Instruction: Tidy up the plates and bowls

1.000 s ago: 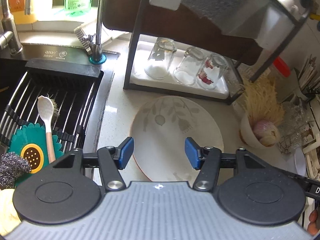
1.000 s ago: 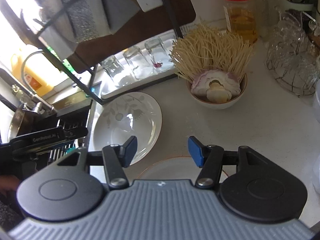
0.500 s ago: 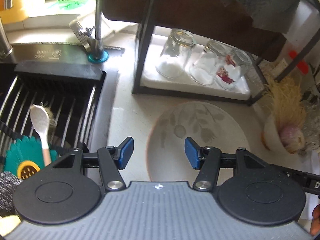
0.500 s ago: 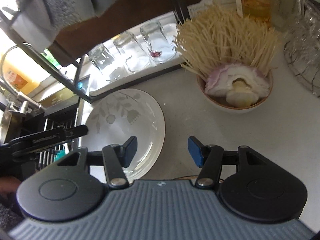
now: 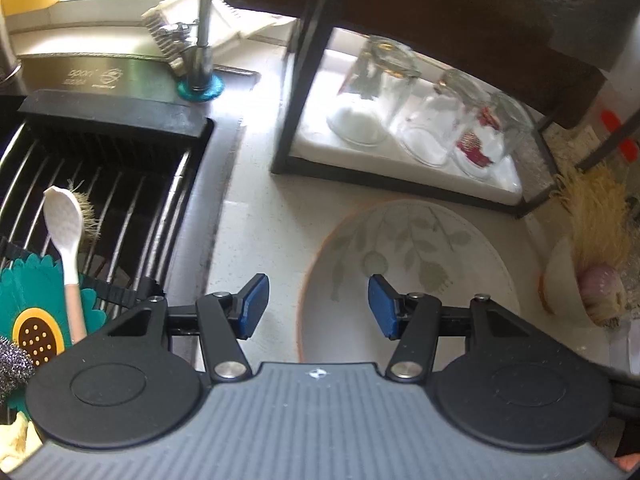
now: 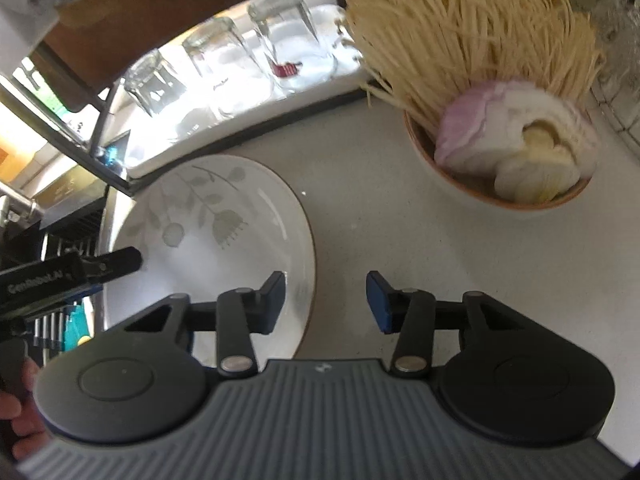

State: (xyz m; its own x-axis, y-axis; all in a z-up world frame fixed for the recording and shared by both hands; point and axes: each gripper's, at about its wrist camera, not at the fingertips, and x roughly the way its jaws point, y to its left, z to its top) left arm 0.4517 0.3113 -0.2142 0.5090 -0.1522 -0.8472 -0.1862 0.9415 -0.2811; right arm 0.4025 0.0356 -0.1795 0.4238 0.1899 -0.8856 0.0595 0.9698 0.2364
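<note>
Change: over the last second we have moved both grippers forward and lower; the plate (image 5: 408, 276) now fills more of each frame, and the second plate once under the right gripper is out of view.
Meaning: we judge we are closing on this plate, not yet gripping.
Plate: on the counter (image 6: 400, 220), lower centre, below the rack (image 5: 400, 176).
Left gripper (image 5: 314, 306): jaws apart, empty, straddling the plate's left rim.
Right gripper (image 6: 326, 302): jaws apart, empty, over its right rim.
Left view only: sink grid (image 5: 120, 208), spoon (image 5: 64, 224).
Right view only: bowl (image 6: 500, 196) contents, upper right.
</note>
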